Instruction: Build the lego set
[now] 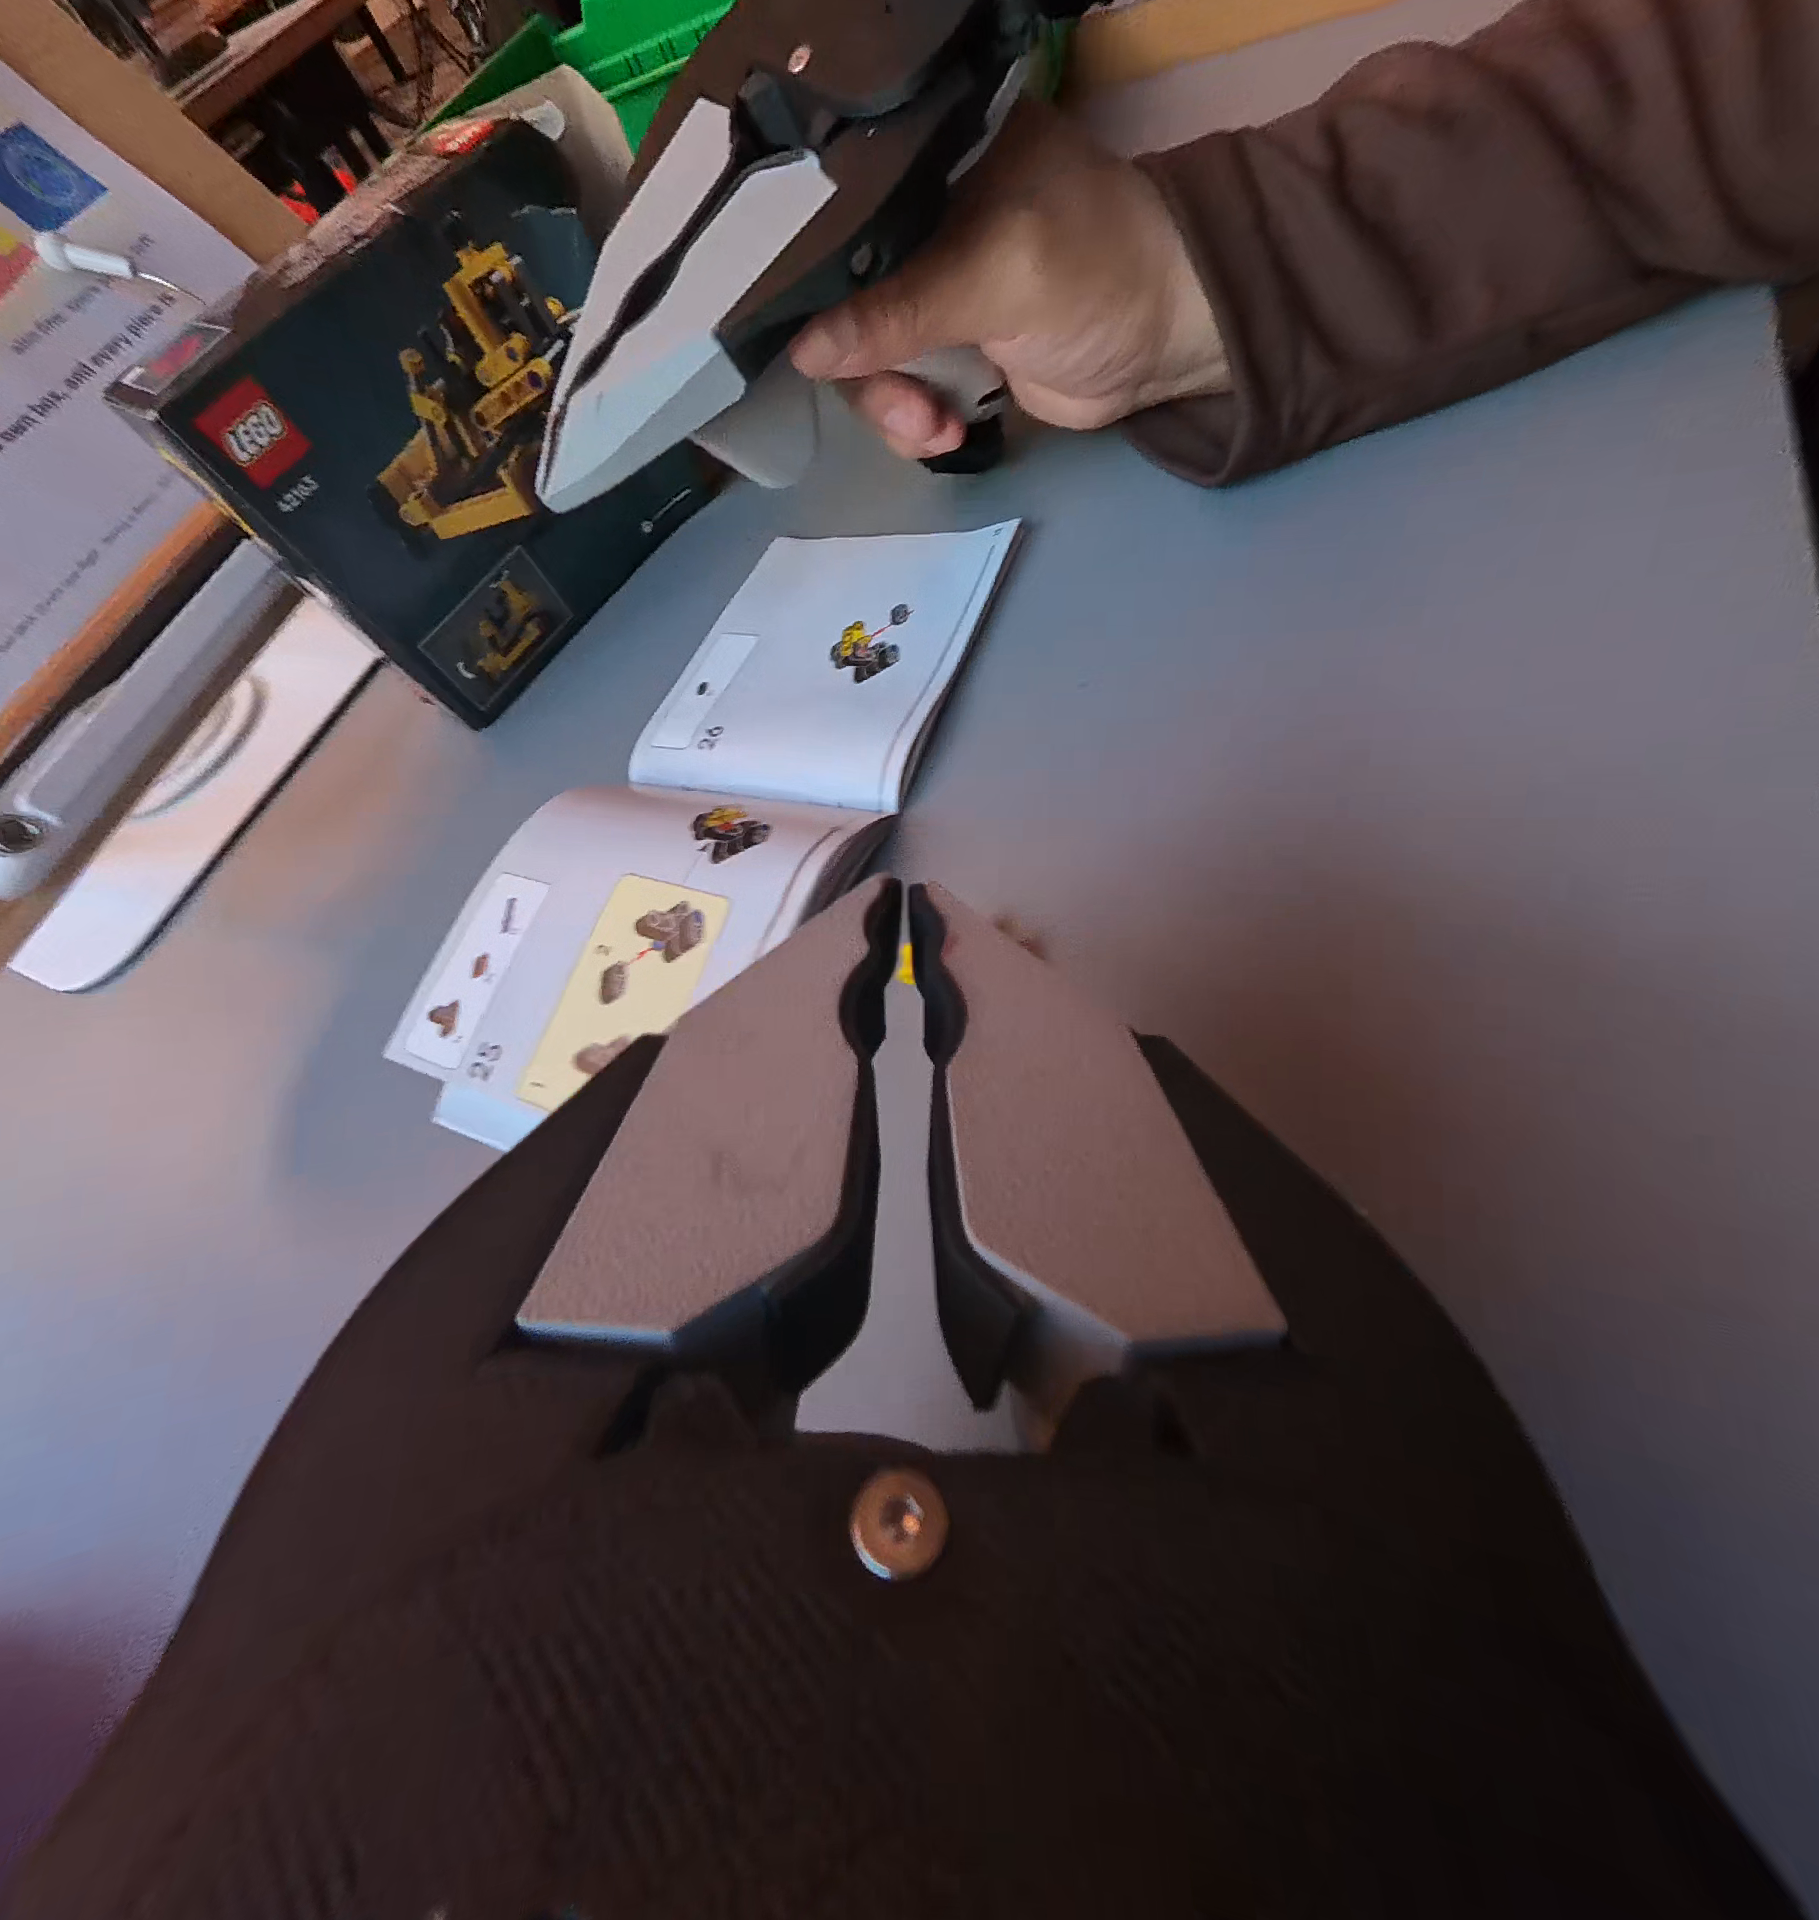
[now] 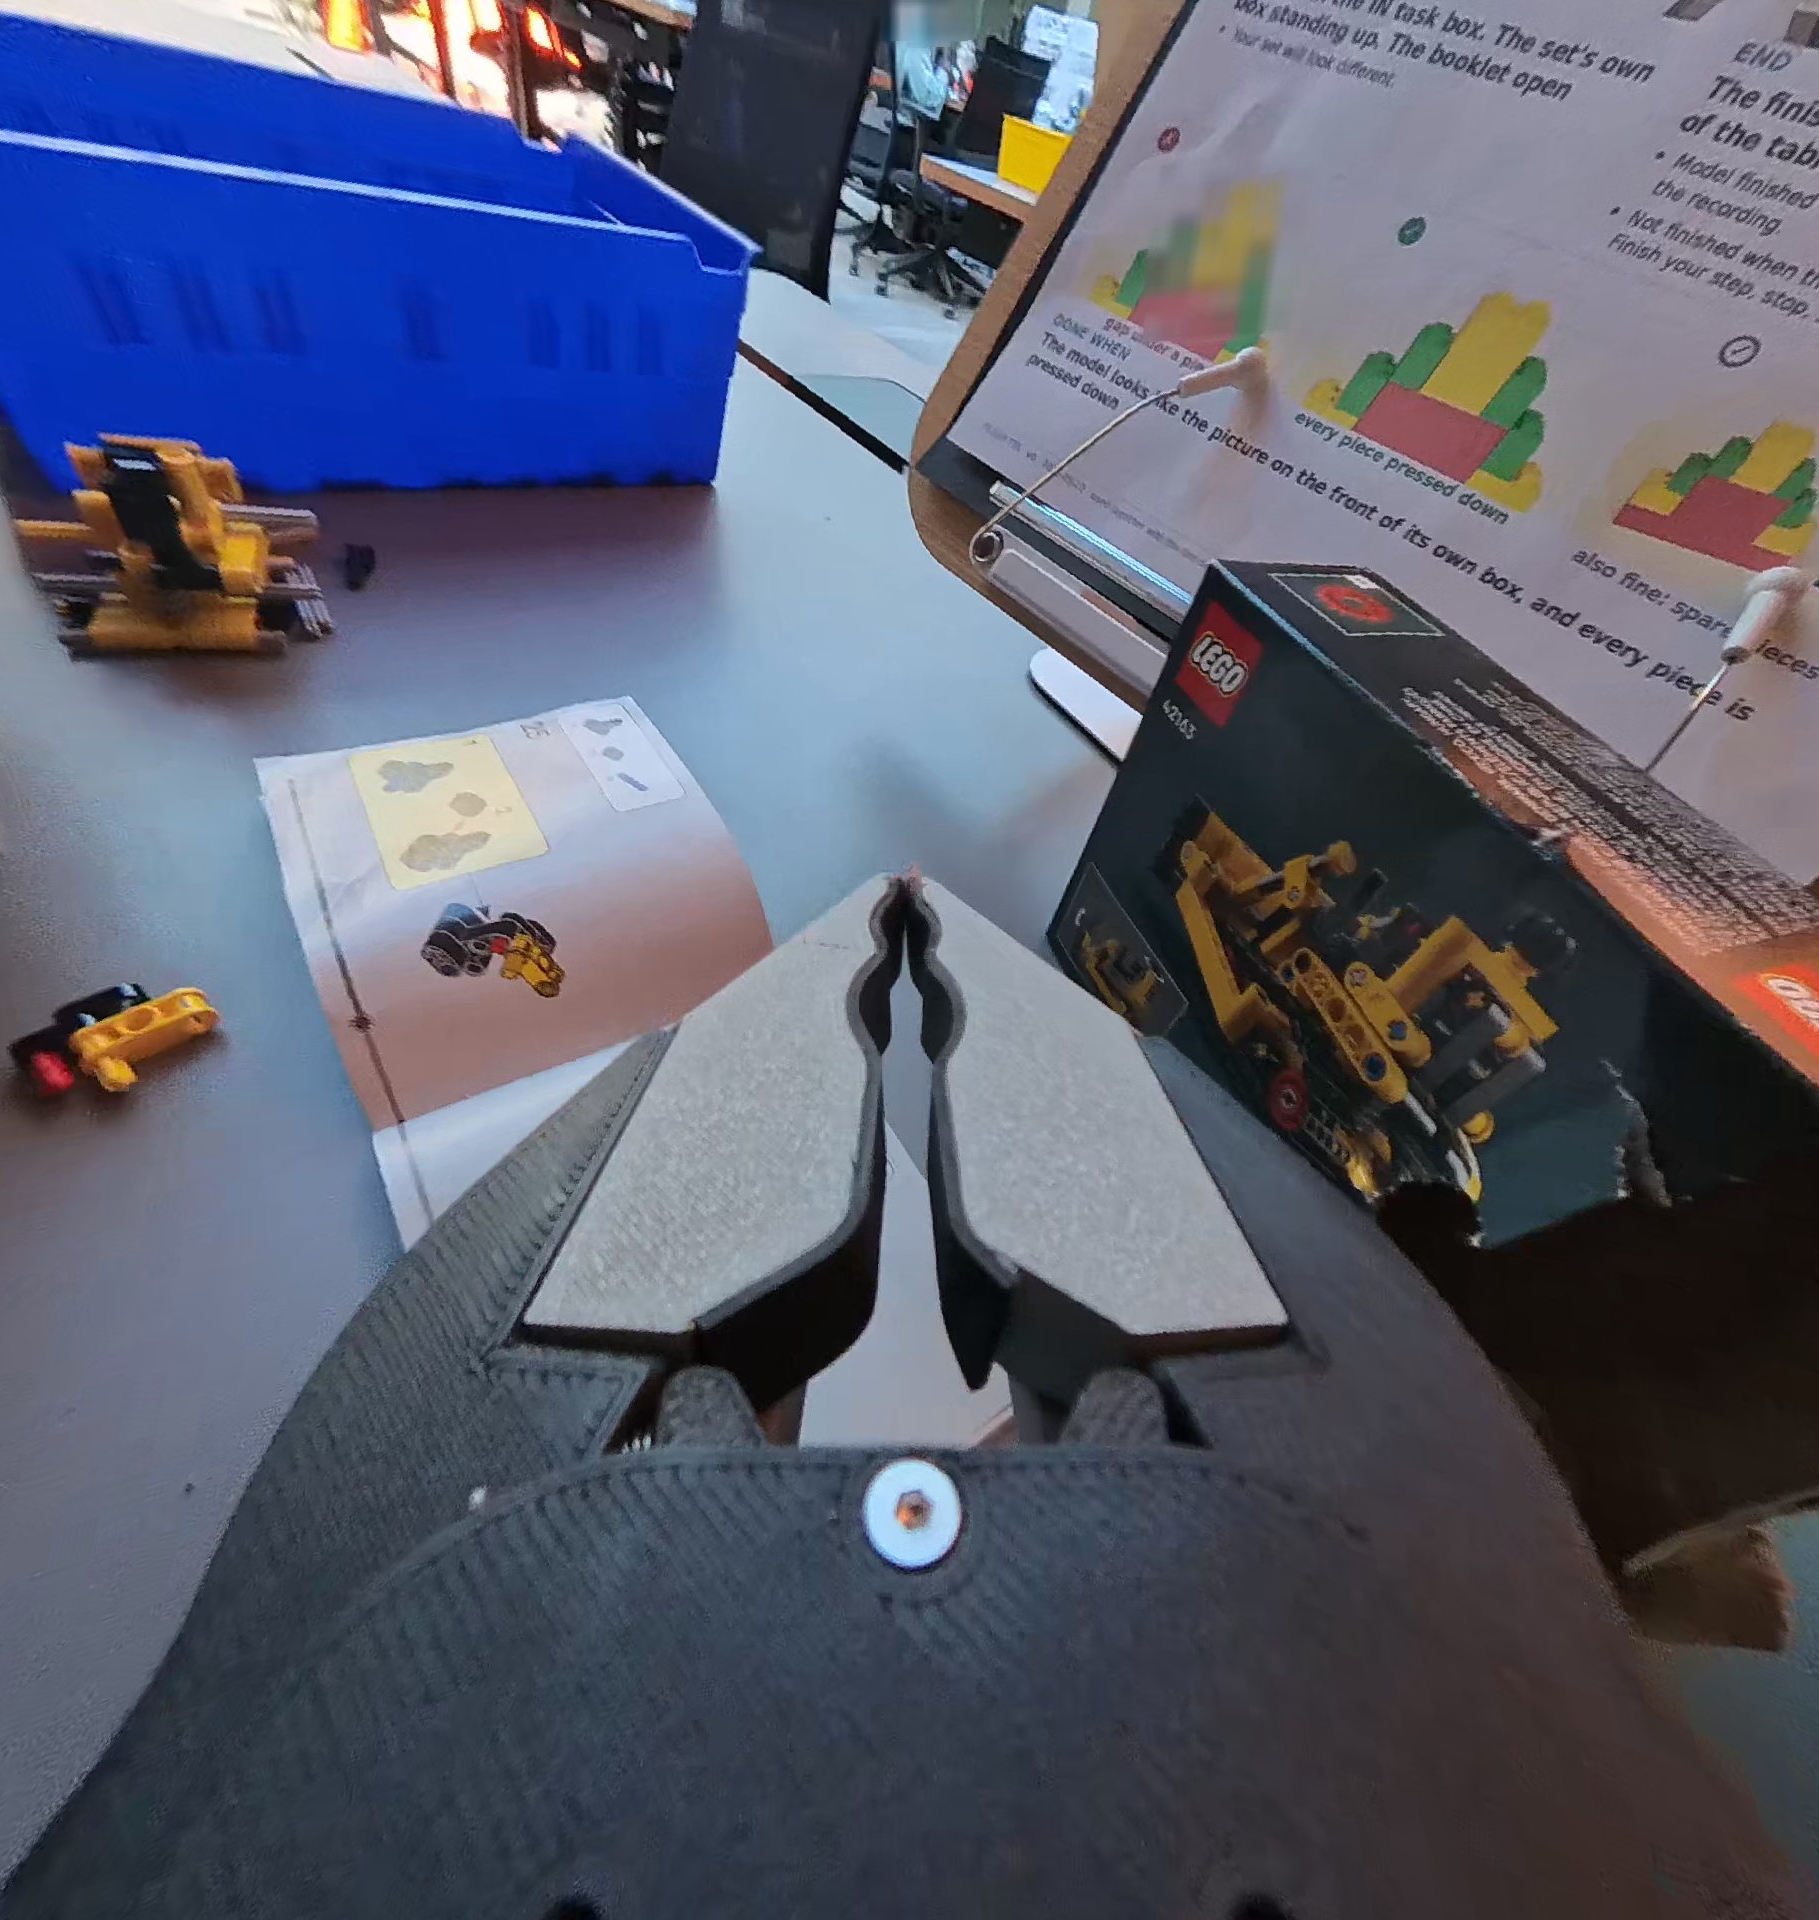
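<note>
My left gripper (image 1: 903, 896) is shut, with only a hairline gap at the tips, low over the grey table beside the open instruction booklet (image 1: 811, 675). A small yellow bit (image 1: 907, 961) shows in the gap; I cannot tell whether it is gripped or lying beneath. My right gripper (image 2: 907, 883) is shut and empty over the booklet (image 2: 510, 914), next to the set's box (image 2: 1404, 935). It also shows in the left wrist view (image 1: 562, 499), in front of the box (image 1: 385, 436). A part-built yellow bulldozer body (image 2: 172, 551), a small black piece (image 2: 359, 564) and a yellow-black-red sub-assembly (image 2: 120, 1029) lie on the table.
A blue bin (image 2: 365, 343) stands behind the bulldozer body. A stand with a printed sheet (image 2: 1456, 343) rises behind the box. A person's hand (image 1: 1040, 301) holds the right gripper. A green bin (image 1: 624, 62) sits at the far edge.
</note>
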{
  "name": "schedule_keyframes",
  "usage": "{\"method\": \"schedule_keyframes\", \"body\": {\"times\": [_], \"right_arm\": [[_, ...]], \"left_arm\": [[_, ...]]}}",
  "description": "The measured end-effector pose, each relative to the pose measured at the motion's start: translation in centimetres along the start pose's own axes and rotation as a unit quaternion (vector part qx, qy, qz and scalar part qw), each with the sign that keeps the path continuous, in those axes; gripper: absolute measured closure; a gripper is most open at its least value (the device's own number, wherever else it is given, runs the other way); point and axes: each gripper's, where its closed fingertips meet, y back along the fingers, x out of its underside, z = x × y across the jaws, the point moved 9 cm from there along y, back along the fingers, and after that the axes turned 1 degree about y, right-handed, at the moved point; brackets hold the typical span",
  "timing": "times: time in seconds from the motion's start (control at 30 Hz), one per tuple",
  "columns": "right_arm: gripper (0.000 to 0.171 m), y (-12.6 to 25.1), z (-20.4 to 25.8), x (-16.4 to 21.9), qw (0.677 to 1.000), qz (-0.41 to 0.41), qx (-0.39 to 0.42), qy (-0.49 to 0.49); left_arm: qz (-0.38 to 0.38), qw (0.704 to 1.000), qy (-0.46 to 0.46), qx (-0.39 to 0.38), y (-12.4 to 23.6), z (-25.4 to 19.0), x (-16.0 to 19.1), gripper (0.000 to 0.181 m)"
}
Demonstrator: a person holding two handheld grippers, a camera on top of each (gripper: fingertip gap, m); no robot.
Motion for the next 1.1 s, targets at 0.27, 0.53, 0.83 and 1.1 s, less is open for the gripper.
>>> {"method": "schedule_keyframes", "body": {"times": [0.27,0.53,0.83,1.1], "right_arm": [[0.171,0.6,-0.3,0.7,0.999,0.021,0.036,0.006],[0.163,1.2,-1.2,0.9,0.997,0.018,0.073,-0.015],[0.157,1.4,-1.8,1.1,0.997,0.015,0.06,-0.045],[0.157,1.2,-1.8,1.2,0.995,0.027,0.088,-0.031]], "left_arm": [[-0.014,0.999,0.048,-0.011,4.1,-2.9,0.4,0.181],[-0.048,0.981,0.12,-0.144,15.4,0.9,3.0,0.175],[-0.022,0.925,0.226,-0.303,24.4,7.8,9.5,0.166],[-0.045,0.906,0.247,-0.341,25.7,11.6,11.2,0.162]]}}
